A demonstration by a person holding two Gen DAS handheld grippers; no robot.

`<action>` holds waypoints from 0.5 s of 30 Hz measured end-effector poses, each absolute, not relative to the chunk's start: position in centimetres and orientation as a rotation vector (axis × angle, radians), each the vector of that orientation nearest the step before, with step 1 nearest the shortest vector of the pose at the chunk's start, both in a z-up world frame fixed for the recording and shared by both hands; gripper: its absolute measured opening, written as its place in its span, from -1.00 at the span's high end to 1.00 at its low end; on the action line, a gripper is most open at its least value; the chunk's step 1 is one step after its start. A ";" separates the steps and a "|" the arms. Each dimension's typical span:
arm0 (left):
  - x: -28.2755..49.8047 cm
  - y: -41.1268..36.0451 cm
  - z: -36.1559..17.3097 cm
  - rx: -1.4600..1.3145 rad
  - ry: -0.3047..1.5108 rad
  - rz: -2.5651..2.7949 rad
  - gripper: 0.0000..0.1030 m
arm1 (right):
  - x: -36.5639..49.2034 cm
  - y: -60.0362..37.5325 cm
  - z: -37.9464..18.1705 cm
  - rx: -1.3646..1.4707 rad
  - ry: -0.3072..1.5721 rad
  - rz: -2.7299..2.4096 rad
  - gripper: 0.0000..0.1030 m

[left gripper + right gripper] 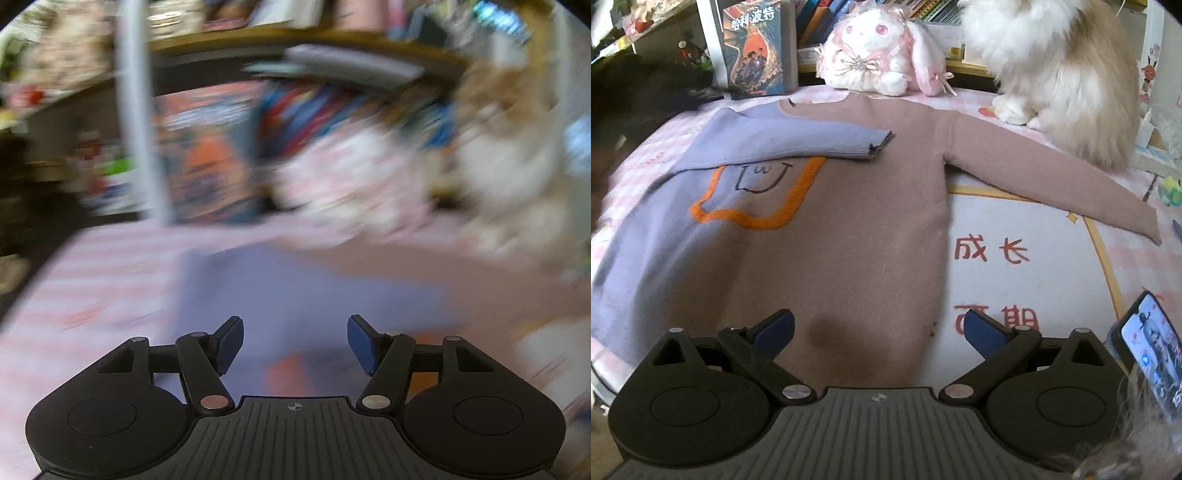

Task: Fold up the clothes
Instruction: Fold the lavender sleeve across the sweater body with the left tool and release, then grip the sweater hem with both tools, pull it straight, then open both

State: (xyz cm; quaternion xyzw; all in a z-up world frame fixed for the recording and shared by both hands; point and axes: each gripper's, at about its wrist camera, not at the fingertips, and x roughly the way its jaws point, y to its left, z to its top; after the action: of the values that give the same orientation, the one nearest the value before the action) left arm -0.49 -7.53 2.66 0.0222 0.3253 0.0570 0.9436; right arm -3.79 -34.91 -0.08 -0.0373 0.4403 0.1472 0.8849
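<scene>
The right gripper [879, 330] is held wide open, nothing between its blue pads [775, 330], just above the hem of a mauve-and-lavender sweater [849, 221] spread flat ahead. The lavender sleeve [812, 142] is folded across the chest, ahead-left of the fingers; the mauve sleeve [1052, 184] is stretched out ahead-right. A plush bunny [875, 48] and a fluffy cat [1052, 66] are seen beyond, a phone [1152, 350] just right of the right finger.

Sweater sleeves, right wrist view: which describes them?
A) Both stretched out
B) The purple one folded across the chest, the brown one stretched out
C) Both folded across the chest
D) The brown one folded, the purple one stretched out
B: the purple sleeve lies across the sweater; the brown sleeve extends sideways.
</scene>
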 end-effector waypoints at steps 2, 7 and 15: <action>-2.6 -4.6 1.8 0.033 0.713 0.206 -0.23 | -3.3 -34.8 -0.4 -0.090 0.929 0.305 -0.71; -5.5 0.8 0.3 -0.099 0.795 0.304 -0.23 | -2.5 -34.9 -0.9 -0.104 0.950 0.275 -0.52; -4.9 2.6 -1.3 -0.182 0.828 0.220 -0.14 | -2.6 -34.5 -0.8 -0.032 0.958 0.200 -0.16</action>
State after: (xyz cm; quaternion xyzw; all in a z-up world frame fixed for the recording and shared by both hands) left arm -4.92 2.56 -1.30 -0.0881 0.4010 0.1063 0.9056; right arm -2.62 -34.48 -0.75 -0.0156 0.4603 0.0962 0.8824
